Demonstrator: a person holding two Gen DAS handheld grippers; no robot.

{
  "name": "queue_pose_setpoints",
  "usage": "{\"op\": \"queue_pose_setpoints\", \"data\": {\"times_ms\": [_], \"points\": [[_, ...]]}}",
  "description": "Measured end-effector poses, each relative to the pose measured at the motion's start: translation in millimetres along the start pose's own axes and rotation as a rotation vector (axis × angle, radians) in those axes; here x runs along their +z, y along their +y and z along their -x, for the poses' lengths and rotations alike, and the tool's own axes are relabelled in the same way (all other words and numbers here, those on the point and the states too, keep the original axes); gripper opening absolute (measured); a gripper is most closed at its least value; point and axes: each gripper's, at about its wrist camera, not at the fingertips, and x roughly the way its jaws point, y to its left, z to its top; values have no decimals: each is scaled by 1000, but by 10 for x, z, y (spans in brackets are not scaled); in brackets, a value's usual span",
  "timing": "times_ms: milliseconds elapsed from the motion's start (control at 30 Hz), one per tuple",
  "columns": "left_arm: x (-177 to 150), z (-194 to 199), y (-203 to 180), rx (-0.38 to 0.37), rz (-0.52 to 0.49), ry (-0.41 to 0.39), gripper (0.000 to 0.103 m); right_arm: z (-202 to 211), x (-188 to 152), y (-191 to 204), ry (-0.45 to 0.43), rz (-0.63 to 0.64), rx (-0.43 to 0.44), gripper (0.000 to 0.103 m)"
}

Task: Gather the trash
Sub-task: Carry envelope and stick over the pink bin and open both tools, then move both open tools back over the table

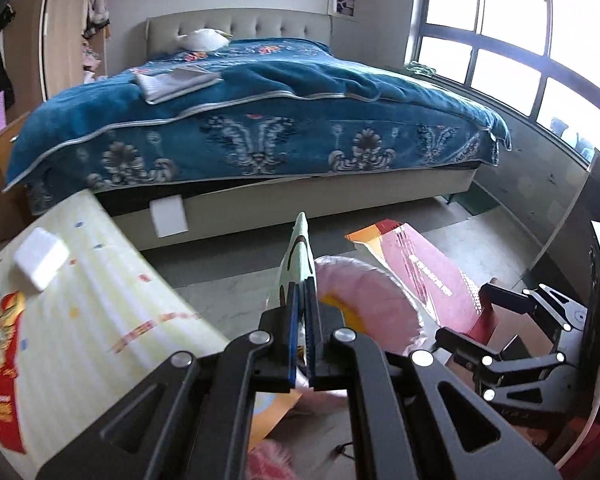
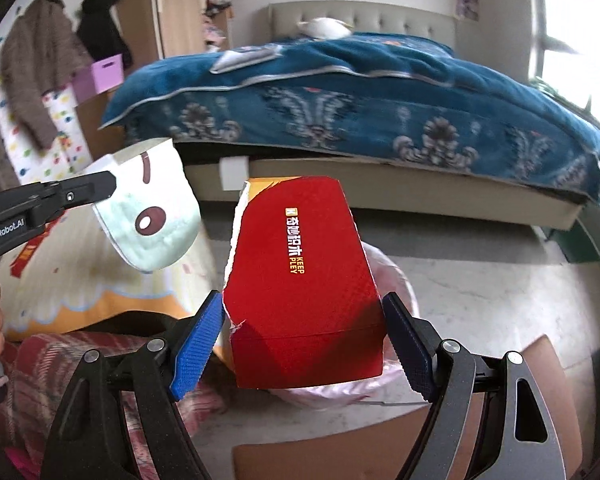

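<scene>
1. My left tongs (image 1: 302,300) are clenched on a pale green packet (image 1: 298,256), held edge-on; from the right wrist cam it hangs at 9 o'clock of the red box (image 2: 300,280)
2. My right tongs (image 2: 304,344) straddle the red box w/ both pads (image 2: 196,348) spread; there's a gap at the left pad and I can't tell if the right one touches, so I call them released, not gripping
3. Pink-lined bin (image 2: 396,280) sits right below the box, box end poking into its mouth
4. Box looks about dropped; I'd back the right tongs straight out so they don't snag the liner
5. Then bring the packet to 12 o'clock over the bin rim, centre it, open the left tongs only once it's clear of the box; the light packet may flutter out
</scene>
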Motion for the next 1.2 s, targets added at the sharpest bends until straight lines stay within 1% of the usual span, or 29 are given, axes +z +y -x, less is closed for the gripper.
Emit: {"op": "queue_pose_setpoints", "data": {"times_ms": [167, 233, 333, 367, 400, 433, 467, 500, 567, 633, 767, 867, 933, 1100, 1200], "points": [[150, -253, -122, -22, -12, 9, 1, -137, 21, -273, 12, -22, -42, 79], [183, -323, -146, -26, -17, 14, 1, -213, 60, -380, 12, -41, -44, 79], [235, -417, -174, -41, -22, 19, 1, -292, 97, -422, 4, -60, -47, 81], [256, -458, -182, -45, -21, 21, 3, -348, 108, -445, -2, -73, -48, 81], [273, -511, -186, -51, -20, 28, 8, -377, 112, -448, -2, -74, -47, 83], [283, -561, -184, -55, -16, 40, 25, -436, 118, -455, 6, -75, -56, 87], [286, -594, -168, -51, -7, 44, 40, -509, 112, -479, 27, -79, -70, 88], [281, -595, -151, -46, 1, 41, 44, -551, 96, -505, 44, -88, -78, 88], [265, -573, -87, -45, 25, 39, 46, -551, 74, -524, 52, -99, -76, 88], [233, -508, 3, -27, 51, 44, 48, -515, 34, -557, 64, -112, -65, 88], [165, -309, 132, 36, 63, 27, 57, -406, 14, -533, 52, -114, -59, 87], [116, -131, 250, 84, 78, 22, 58, -292, -3, -456, 24, -105, -40, 87], [78, -11, 311, 99, 90, 16, 58, -262, -42, -405, 9, -94, -29, 87], [-89, 354, 449, 151, 98, -3, 58, -42, -18, -129, -30, -43, 22, 87], [-236, 631, 583, 189, 120, -13, 59, 70, 20, 50, -36, -15, 51, 87]]}}
